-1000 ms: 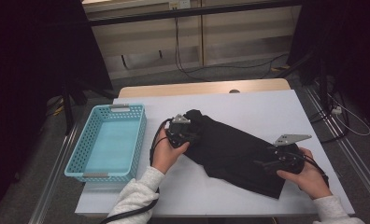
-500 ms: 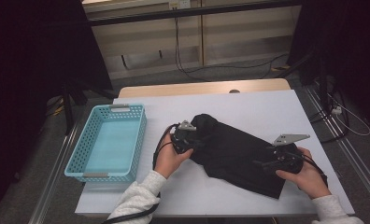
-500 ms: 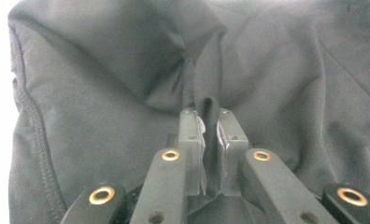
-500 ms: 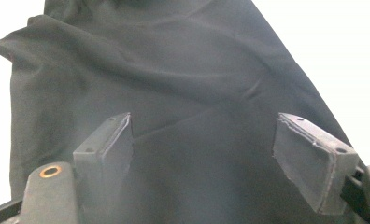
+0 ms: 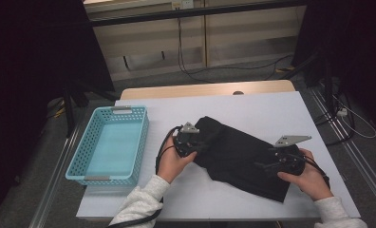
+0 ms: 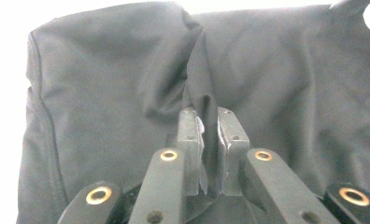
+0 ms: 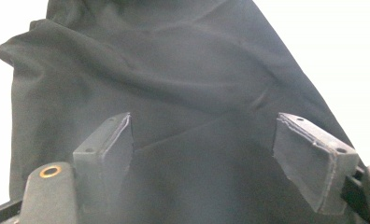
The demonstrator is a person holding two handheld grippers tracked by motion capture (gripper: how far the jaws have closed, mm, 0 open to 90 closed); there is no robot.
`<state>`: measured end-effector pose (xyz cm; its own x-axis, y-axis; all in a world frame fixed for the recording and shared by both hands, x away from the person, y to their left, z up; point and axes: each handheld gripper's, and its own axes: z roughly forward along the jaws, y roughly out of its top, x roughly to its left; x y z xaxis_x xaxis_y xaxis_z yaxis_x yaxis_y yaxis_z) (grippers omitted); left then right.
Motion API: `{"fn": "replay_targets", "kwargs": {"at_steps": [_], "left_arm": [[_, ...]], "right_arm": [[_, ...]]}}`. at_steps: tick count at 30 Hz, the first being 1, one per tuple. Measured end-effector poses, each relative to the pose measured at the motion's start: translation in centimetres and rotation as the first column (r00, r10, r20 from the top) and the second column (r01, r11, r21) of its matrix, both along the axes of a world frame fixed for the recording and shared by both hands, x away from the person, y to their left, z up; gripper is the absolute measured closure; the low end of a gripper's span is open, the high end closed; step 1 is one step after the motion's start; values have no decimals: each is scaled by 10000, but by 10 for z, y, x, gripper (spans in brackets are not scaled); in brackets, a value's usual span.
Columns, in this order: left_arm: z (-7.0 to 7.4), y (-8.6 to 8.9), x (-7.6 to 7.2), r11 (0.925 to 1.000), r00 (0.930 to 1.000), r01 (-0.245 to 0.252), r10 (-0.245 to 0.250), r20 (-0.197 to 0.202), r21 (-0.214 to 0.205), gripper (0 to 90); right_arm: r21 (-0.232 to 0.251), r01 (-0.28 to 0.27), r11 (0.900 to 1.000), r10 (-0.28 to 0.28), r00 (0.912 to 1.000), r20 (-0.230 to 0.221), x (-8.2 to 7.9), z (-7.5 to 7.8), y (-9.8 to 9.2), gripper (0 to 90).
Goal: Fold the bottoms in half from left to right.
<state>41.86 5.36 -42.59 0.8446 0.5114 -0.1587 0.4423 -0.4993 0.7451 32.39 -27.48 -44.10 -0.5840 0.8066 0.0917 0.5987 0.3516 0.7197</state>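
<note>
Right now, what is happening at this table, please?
A person is working on a black garment spread on the white table, with a hand-held gripper in each hand. The left gripper has its fingers pinched on a fold of the cloth at the garment's left end. The right gripper rests at the other end with its fingers wide open, cloth lying between them but not gripped. A blue basket stands empty at the left of the table.

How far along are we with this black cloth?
Early. The left gripper has pinched a fold of the black cloth, with that end doubled over. The right gripper sits open over the other end. The blue basket holds nothing yet.
</note>
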Motion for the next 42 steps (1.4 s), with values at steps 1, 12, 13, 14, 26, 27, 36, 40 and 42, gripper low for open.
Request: {"fn": "replay_targets", "kwargs": {"at_steps": [1, 12, 13, 14, 26, 27, 36, 40, 42], "left_arm": [[1, -1, -1, 9999, 10000, -52, 52, 1, -97, 820], [-2, -7, -3, 9990, 9984, 181, -203, -529, -404, 562], [0, -5, -3, 9993, 9994, 48, -60, -332, -362, 534], [2, -3, -2, 9995, 9998, 2, -8, -205, -309, 489], [8, 29, 4, 9940, 9936, -1078, 1070, -356, -212, 262], [8, 32, 4, 9932, 9929, -1145, 1136, -356, -228, 261], [3, 47, 2, 9882, 9874, -1530, 1529, -398, 6, 232], [-1, 53, 1, 9780, 9773, -2058, 2072, -436, 336, 218], [-6, 58, 0, 9630, 9623, -2546, 2613, -752, 883, 266]], "right_arm": [[-7, 3, 10000, -3, 10000, 7, 0, 0, 0, 205], [27, 231, 9997, -232, 9991, 347, 3, 3, 4, 208], [15, 303, 9995, -304, 9988, 391, 4, 4, 5, 208], [24, 376, 9993, -377, 9982, 457, 5, 4, 6, 207], [308, 946, 9950, -970, 9913, 886, 27, 10, 21, 227], [281, 923, 9953, -945, 9915, 896, 29, 10, 23, 232], [114, 642, 9979, -649, 9941, 871, 44, 6, 41, 224], [159, 616, 9980, -628, 9942, 875, 46, 7, 41, 221], [169, 589, 9981, -602, 9947, 835, 46, 7, 41, 214]]}}
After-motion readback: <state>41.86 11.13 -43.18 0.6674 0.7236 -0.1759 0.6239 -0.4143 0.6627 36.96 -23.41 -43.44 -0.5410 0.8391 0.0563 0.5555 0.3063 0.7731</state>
